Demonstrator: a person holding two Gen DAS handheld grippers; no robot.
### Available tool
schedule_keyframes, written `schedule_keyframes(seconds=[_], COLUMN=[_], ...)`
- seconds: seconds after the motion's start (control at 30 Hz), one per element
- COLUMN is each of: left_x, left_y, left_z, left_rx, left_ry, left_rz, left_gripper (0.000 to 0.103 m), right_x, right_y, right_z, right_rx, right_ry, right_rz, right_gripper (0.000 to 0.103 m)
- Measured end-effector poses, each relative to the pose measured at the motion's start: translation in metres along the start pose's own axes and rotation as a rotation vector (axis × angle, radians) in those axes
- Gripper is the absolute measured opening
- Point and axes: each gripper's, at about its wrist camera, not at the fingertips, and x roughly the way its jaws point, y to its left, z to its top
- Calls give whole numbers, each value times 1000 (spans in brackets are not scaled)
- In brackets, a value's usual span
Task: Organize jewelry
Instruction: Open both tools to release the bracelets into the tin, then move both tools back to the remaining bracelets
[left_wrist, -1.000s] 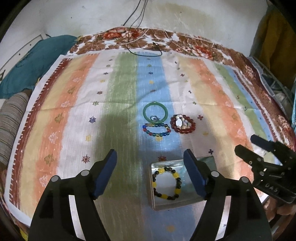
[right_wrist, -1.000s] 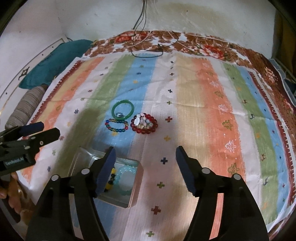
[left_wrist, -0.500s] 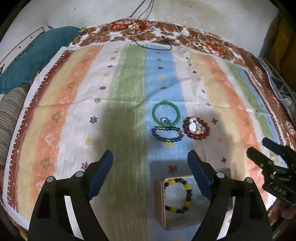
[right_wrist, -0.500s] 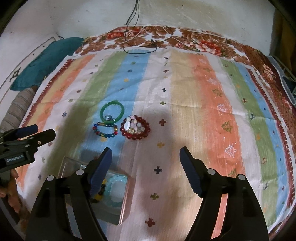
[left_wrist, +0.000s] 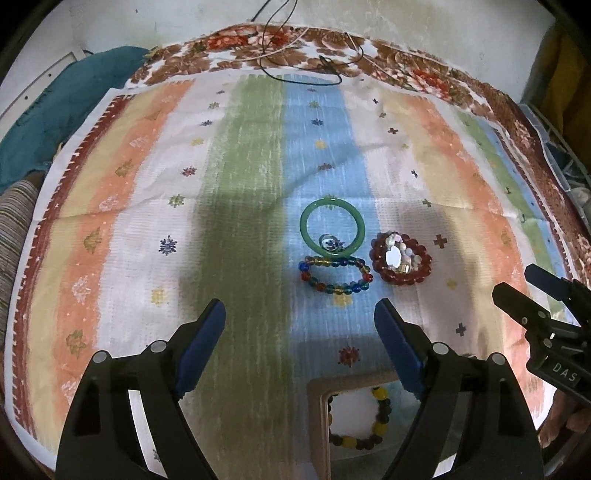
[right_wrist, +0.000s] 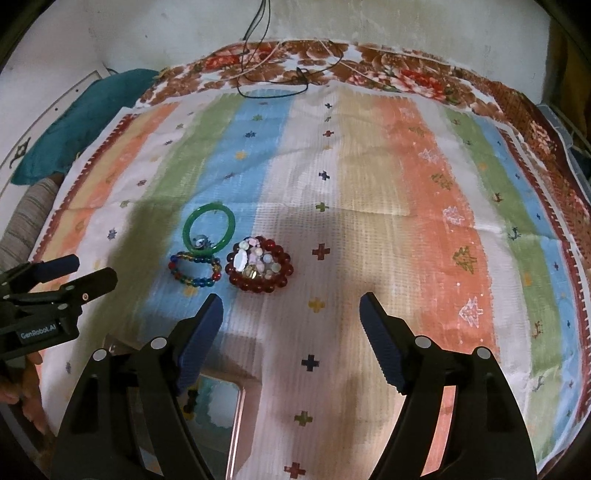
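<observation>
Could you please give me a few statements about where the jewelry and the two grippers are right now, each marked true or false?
1. The green bangle lies on the striped cloth, outside the tray. True.
2. The left gripper is shut on the multicolored bead bracelet. False: its jaws are wide apart and empty, and the bracelet lies on the cloth ahead of them.
3. A yellow and dark bead bracelet sits in the tray. True.
4. The dark red bead bracelet is empty inside. False: small pale pieces are piled inside its ring.
5. The right gripper holds the green bangle. False: it is open and holds nothing.
</observation>
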Motion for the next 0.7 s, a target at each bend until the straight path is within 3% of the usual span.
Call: schedule_keyframes(seconds=[0.7], left_x=[43], left_y=[0], left_z=[15], left_rx=[16], left_ry=[67], left_rz=[-5], left_gripper=[83], right_x=[40], right_y=[-1], right_z=[13], right_rx=[-13], right_ry=[38], right_rz=[-22], right_gripper=[76])
